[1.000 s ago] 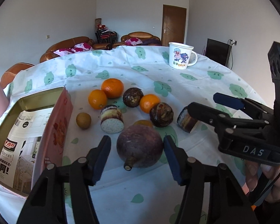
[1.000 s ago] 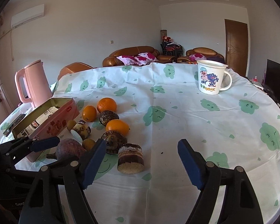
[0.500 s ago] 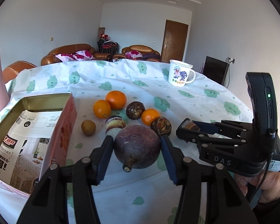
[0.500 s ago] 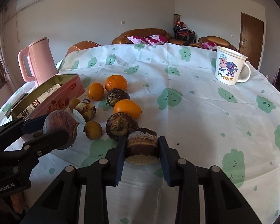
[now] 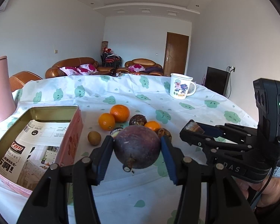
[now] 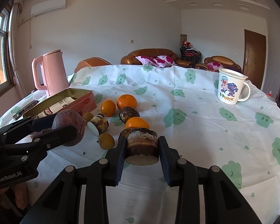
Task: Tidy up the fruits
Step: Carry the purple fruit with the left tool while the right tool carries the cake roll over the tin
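Observation:
My left gripper [image 5: 137, 147] is shut on a large round purple fruit [image 5: 138, 146] and holds it above the cloth; it also shows in the right wrist view [image 6: 68, 127]. My right gripper [image 6: 141, 147] is shut on a cut brown sugarcane piece [image 6: 141, 144], lifted off the table; it shows at the right in the left wrist view [image 5: 193, 127]. On the cloth lie three oranges [image 6: 127, 101], a dark round fruit [image 6: 128, 113], a second cut piece [image 6: 98, 125] and small brown fruits [image 6: 106, 141]. An open pink tin [image 5: 37, 140] stands to the left.
A pink kettle [image 6: 50, 72] stands behind the tin at the far left. A white printed mug [image 6: 231, 88] stands at the far right. A phone [image 6: 25, 108] lies left of the tin. The round table [image 6: 214, 130] has a white cloth with green prints.
Both grippers closed on their items and lifted them: the left on the purple fruit, the right on the cut piece. Both views rose and tilted up.

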Motion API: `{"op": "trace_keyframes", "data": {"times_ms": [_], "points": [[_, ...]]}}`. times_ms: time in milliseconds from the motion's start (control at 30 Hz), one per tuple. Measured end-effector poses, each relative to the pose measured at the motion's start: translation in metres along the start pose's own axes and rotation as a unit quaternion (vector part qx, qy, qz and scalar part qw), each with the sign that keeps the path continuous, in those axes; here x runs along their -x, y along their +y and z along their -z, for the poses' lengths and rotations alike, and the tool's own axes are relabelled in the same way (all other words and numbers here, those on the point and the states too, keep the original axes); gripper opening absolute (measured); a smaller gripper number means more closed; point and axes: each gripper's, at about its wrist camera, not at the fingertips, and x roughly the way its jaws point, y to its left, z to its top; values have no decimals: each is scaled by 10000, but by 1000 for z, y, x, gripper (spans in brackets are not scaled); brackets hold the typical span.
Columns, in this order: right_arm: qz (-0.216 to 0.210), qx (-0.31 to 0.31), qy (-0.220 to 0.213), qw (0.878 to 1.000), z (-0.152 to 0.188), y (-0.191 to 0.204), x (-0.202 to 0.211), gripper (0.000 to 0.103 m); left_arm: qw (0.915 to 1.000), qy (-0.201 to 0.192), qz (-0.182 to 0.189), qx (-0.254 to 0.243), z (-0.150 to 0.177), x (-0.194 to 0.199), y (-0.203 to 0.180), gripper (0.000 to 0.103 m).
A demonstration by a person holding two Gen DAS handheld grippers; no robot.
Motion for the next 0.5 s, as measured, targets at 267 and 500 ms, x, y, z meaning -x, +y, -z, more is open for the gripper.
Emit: {"op": "trace_keyframes", "data": {"times_ms": [267, 500], "points": [[-86, 44, -380, 9992, 2, 2, 10, 36, 9996, -250, -70, -131, 1, 6, -5, 54], [-140, 60, -635, 9979, 5, 2, 18, 36, 9988, -427, -126, -180, 3, 11, -7, 54]]}}
